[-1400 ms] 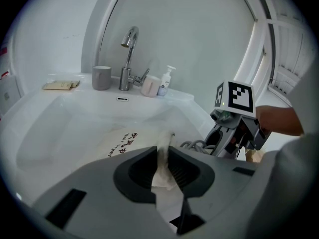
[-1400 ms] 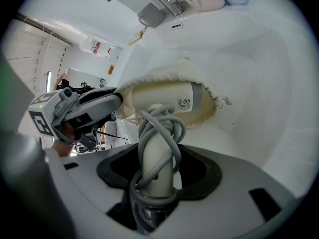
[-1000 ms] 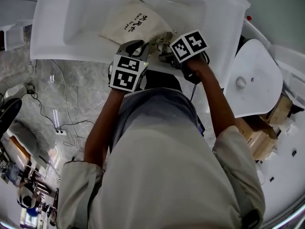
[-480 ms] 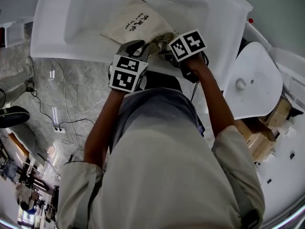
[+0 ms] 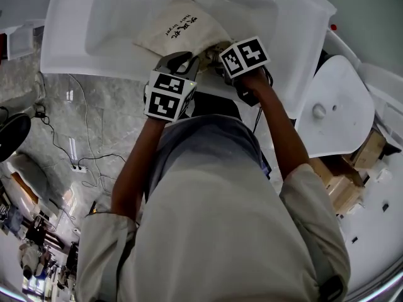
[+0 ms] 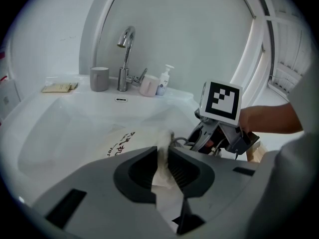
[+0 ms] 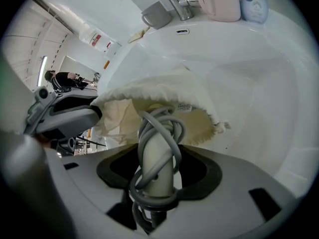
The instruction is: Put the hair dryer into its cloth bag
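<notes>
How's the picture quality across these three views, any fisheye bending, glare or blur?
Head view: heavy fisheye bows the sink edges; light even, print on the cloth bag crisp. Left gripper view: dark vignetted corners, near jaws soft, faucet sharp. Right gripper view: white sink nearly washed out, hair dryer handle fairly sharp.

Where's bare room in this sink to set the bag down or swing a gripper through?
Bare: the basin floor left of the cloth bag, and its slope right of the bag's mouth. Crowded: the ledge around the faucet, with grey cup, pink cup and bottle, and the near rim where left gripper and right gripper meet.
</notes>
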Tool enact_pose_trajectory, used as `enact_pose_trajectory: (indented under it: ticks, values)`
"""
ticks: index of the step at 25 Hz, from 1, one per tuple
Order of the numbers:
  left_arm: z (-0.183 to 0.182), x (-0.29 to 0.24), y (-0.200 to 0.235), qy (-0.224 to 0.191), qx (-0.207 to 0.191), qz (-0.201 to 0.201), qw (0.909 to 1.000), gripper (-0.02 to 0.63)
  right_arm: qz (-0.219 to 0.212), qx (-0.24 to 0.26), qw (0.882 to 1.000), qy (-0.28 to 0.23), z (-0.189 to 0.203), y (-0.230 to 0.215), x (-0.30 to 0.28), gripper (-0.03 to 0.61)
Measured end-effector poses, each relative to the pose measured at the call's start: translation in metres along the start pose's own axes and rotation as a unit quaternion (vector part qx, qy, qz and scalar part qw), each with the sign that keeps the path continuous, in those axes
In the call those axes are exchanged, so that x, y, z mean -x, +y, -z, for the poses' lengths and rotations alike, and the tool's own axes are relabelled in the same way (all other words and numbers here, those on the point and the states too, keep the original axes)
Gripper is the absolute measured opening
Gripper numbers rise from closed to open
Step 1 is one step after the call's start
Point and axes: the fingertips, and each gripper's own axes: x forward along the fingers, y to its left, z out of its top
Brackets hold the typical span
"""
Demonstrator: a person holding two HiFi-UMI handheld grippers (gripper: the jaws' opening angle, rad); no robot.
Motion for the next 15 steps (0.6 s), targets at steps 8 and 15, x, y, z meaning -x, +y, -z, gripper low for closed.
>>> enact_pose_trajectory:
  ticks: [8, 15]
  values:
    - [0.0002, 0.0020, -0.0034, -0.003, 0.003, 0.001, 1.0000, 0.071, 0.005, -0.001, 1.000, -0.011, -0.0053, 0.0007, -0.0055, 0.236]
    - [-0.0016, 0.0041, -0.0076, -0.005, 0.002, 0.001, 1.0000, 0.071, 0.012, 0.001, 1.000, -0.023, -0.0088, -0.0003, -0.0107, 0.236]
